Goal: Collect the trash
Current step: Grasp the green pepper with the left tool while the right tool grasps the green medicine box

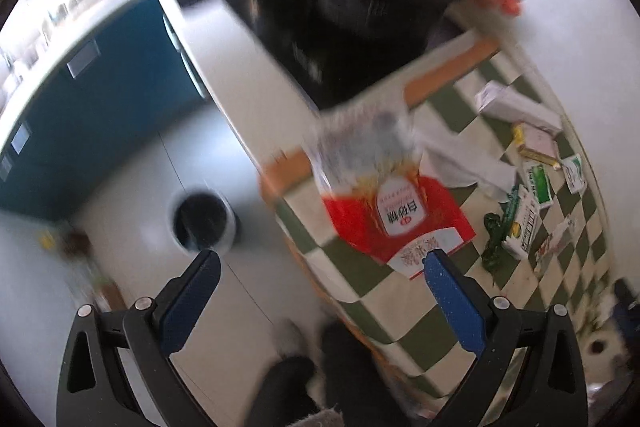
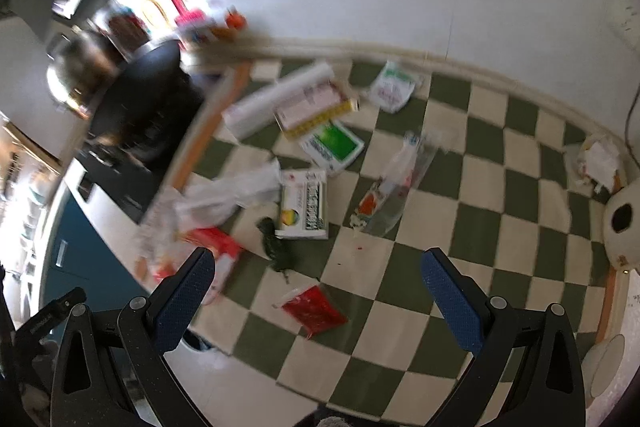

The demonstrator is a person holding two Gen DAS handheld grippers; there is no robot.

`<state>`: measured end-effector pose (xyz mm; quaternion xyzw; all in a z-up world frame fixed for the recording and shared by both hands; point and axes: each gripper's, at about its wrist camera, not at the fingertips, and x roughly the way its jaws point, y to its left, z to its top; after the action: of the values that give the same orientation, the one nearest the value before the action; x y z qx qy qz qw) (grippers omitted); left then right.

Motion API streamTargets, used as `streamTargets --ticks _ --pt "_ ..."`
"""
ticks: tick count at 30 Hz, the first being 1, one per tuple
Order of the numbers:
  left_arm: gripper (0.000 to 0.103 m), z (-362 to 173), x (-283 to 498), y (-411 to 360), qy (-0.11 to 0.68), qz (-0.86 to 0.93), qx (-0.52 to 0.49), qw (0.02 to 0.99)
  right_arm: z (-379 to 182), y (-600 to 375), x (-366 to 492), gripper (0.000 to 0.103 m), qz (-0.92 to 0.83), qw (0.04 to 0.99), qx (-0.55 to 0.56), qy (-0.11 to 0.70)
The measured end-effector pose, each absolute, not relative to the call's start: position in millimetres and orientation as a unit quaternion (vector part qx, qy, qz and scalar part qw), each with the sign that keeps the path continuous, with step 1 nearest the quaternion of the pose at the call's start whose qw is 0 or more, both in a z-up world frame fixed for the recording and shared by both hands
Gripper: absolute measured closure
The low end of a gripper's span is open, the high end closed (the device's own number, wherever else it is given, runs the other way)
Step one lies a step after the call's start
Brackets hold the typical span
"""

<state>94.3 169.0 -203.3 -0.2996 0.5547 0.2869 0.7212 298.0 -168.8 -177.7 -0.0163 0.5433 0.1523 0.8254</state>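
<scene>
My left gripper (image 1: 322,265) is open and empty, above the edge of a green-and-white checkered table (image 1: 360,283). A red-and-white sugar bag (image 1: 384,195) lies blurred just ahead of its right finger. A round bin (image 1: 204,223) stands on the floor below, to the left. My right gripper (image 2: 318,263) is open and empty above the same table (image 2: 492,195). Ahead of it lie a red packet (image 2: 314,311), a dark green wrapper (image 2: 274,245), a white-and-green box (image 2: 306,205), a clear wrapper (image 2: 394,187) and the red bag (image 2: 212,247).
More boxes (image 2: 320,107) and a white bag (image 2: 392,85) lie at the table's far side by the white wall. A black stove with a pan (image 2: 136,107) sits left of the table. A paper roll (image 2: 622,221) stands at the right edge. Blue cabinets (image 1: 100,95) flank the floor.
</scene>
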Motion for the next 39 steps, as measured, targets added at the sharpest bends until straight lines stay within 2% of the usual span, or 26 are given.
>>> streamTargets --ticks 7,8,9,12,14,15,16,17,18,24,30,33,35,36,37,39 --pt "0.001 -292 134 194 0.587 0.287 -0.402 0.641 -273 -120 359 0.0 0.143 0.785 -0.068 0.599" --pt "0.002 -301 140 194 0.589 0.284 -0.411 0.635 -281 -116 363 0.0 0.141 0.782 -0.072 0.603" --pt "0.009 -309 147 193 0.593 0.281 -0.414 0.631 -295 -110 371 0.0 0.14 0.776 -0.076 0.61" --pt "0.044 -321 163 184 0.61 0.287 -0.394 0.625 -317 -97 385 0.0 0.138 0.765 -0.084 0.624" --pt "0.069 -316 173 175 0.611 0.305 -0.347 0.643 -329 -89 389 0.0 0.138 0.762 -0.098 0.625" --pt "0.094 -315 176 172 0.615 0.309 -0.331 0.646 -334 -85 389 0.004 0.139 0.761 -0.105 0.625" --pt "0.103 -314 178 169 0.617 0.311 -0.324 0.646 -336 -82 389 0.008 0.139 0.76 -0.112 0.624" --pt "0.103 -313 178 167 0.619 0.312 -0.319 0.646 -341 -78 388 0.021 0.14 0.76 -0.126 0.622" --pt "0.103 -309 179 163 0.619 0.318 -0.303 0.651 -342 -76 387 0.029 0.141 0.762 -0.133 0.618" --pt "0.103 -249 185 145 0.59 0.322 -0.24 0.7 -326 -92 377 0.031 0.155 0.782 -0.123 0.591" --pt "0.103 -198 184 143 0.544 0.301 -0.233 0.748 -298 -120 372 0.031 0.183 0.788 -0.069 0.583" --pt "0.103 -195 183 143 0.531 0.262 -0.264 0.761 -284 -133 371 0.031 0.186 0.792 -0.046 0.58" --pt "0.097 -204 195 127 0.545 0.227 -0.271 0.76 -278 -141 374 0.031 0.184 0.793 -0.038 0.579" --pt "0.085 -215 202 115 0.555 0.205 -0.279 0.756 -275 -146 377 0.031 0.181 0.795 -0.035 0.578" --pt "0.065 -227 209 102 0.563 0.187 -0.29 0.751 -275 -146 380 0.031 0.177 0.797 -0.035 0.576" --pt "0.052 -254 222 78 0.576 0.137 -0.331 0.735 -268 -162 376 0.031 0.164 0.804 -0.038 0.57"
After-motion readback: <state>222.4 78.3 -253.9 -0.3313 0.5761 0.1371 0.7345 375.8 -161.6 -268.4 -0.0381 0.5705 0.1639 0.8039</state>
